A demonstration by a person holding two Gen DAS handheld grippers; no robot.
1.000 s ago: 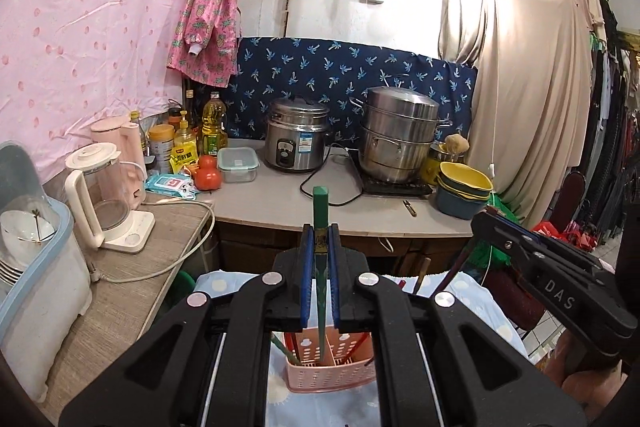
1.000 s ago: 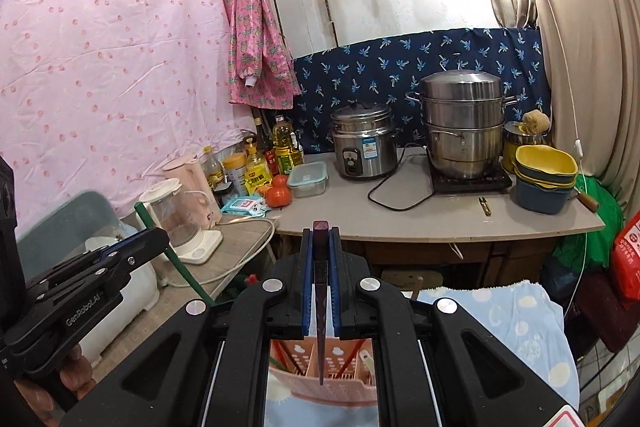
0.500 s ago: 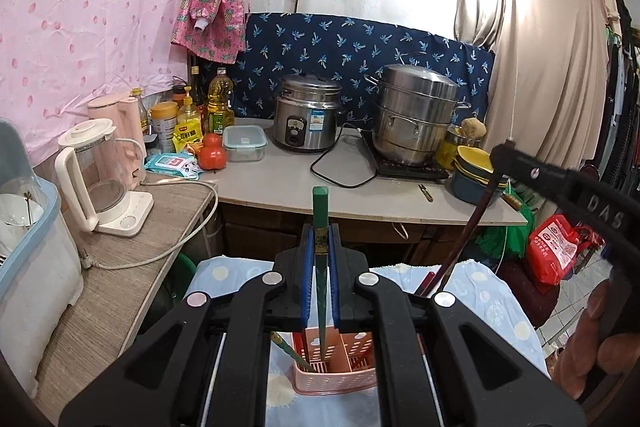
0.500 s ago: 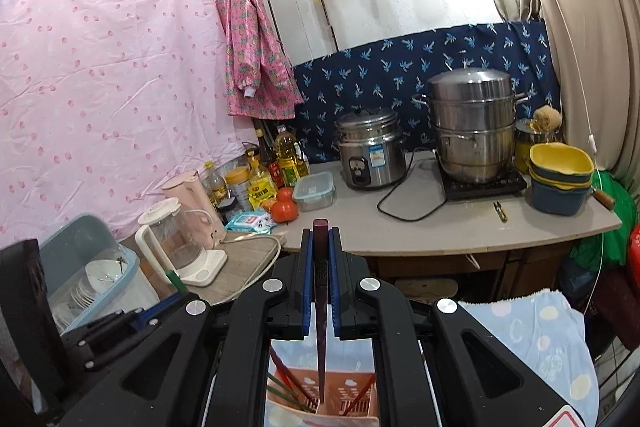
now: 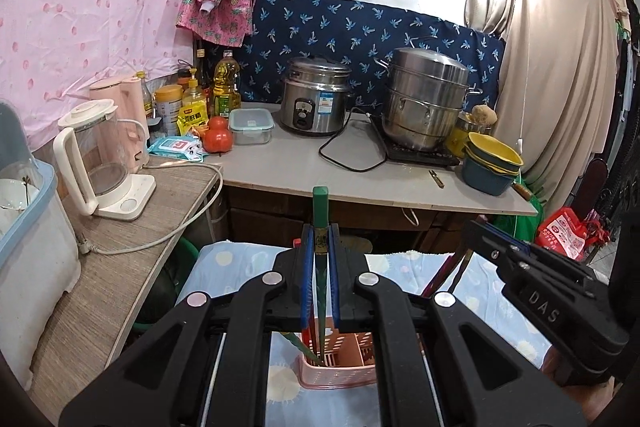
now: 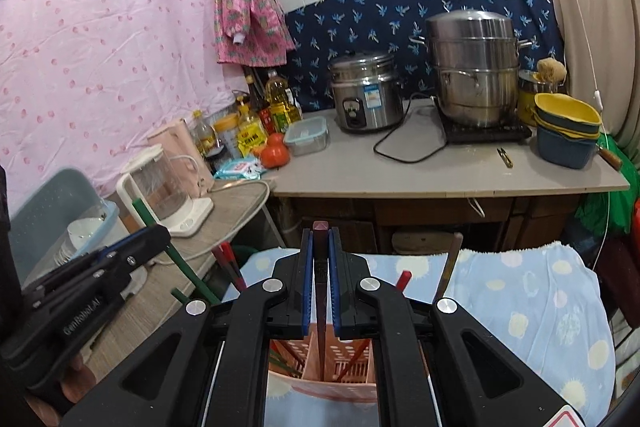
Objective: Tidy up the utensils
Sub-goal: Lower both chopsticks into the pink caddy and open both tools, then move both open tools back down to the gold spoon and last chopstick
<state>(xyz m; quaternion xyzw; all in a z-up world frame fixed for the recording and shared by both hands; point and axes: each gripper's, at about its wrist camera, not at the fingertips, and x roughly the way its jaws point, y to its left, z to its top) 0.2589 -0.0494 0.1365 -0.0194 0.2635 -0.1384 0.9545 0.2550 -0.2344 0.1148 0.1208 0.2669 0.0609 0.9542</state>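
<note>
My left gripper (image 5: 320,239) is shut on a green chopstick (image 5: 320,215), held upright with its tip down in the pink utensil basket (image 5: 340,375). My right gripper (image 6: 320,243) is shut on a dark maroon chopstick (image 6: 320,275), its tip down in the same pink basket (image 6: 320,379). Several red, green and brown chopsticks stand in the basket (image 6: 402,281). The right gripper also shows at the right of the left wrist view (image 5: 480,231). The left gripper shows at the left of the right wrist view (image 6: 156,235).
The basket stands on a light blue dotted cloth (image 6: 540,299). Behind is a grey counter (image 5: 304,167) with a rice cooker (image 5: 316,103), a steel steamer pot (image 5: 424,99), stacked bowls (image 5: 492,163), a kettle (image 5: 100,163) and bottles. A blue dish bin (image 5: 24,227) stands at the left.
Both grippers have dropped lower over the basket, each still holding its chopstick. The chopstick tips sit deeper in the basket. The right gripper now shows lower in the left wrist view.
</note>
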